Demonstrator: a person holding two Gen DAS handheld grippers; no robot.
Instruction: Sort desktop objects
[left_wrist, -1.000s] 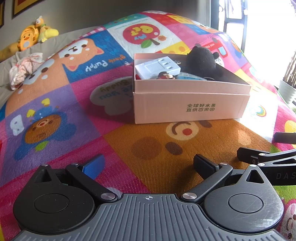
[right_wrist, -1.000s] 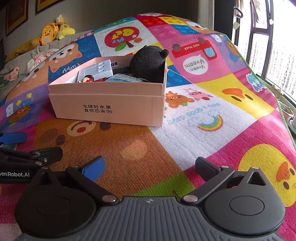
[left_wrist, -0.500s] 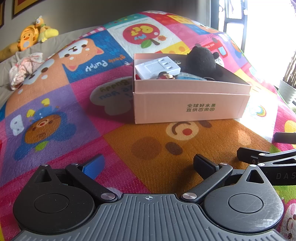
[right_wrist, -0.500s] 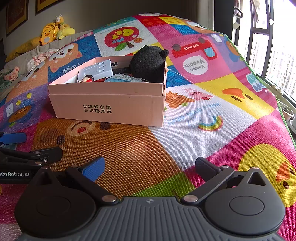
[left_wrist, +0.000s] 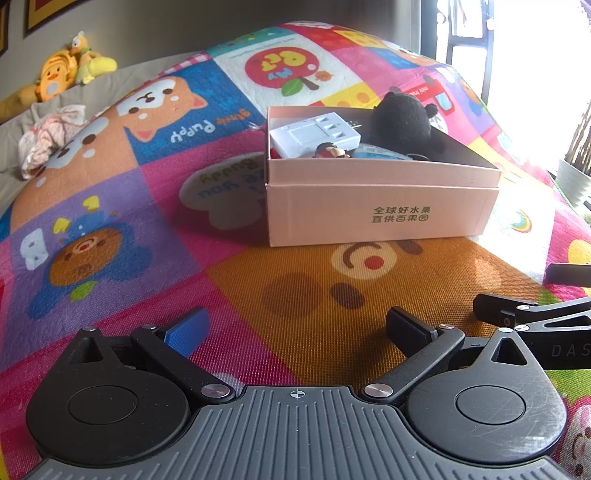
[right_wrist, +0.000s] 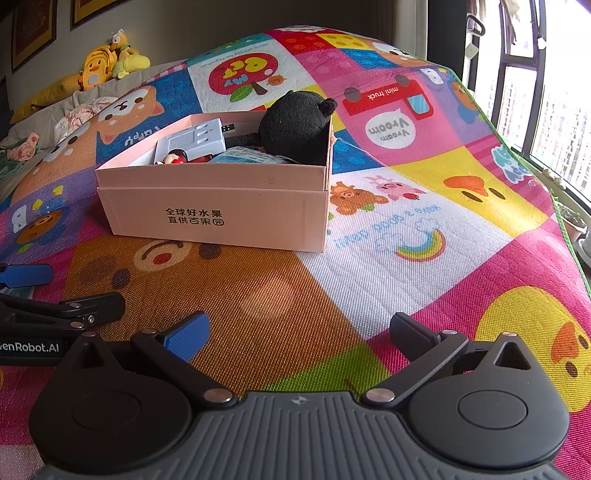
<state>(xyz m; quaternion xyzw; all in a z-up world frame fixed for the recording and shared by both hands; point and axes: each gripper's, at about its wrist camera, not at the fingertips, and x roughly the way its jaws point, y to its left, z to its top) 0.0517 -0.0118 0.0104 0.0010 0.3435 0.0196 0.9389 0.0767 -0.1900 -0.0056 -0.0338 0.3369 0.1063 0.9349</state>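
Left wrist view: the left gripper (left_wrist: 297, 332) rests low over the play mat (left_wrist: 110, 229) with its jaws wide and empty; the pink box (left_wrist: 376, 206) sits ahead of it, slightly right, holding a white power strip (left_wrist: 314, 134) and a black plush toy (left_wrist: 402, 122). Right wrist view: the right gripper (right_wrist: 299, 336) is likewise spread wide and empty, with the box (right_wrist: 221, 206) ahead and to its left, and the left gripper (right_wrist: 62, 314) just beside its left finger.

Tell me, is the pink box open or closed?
Open. The pink box has no lid on top, so the black plush toy and white power strip inside show.
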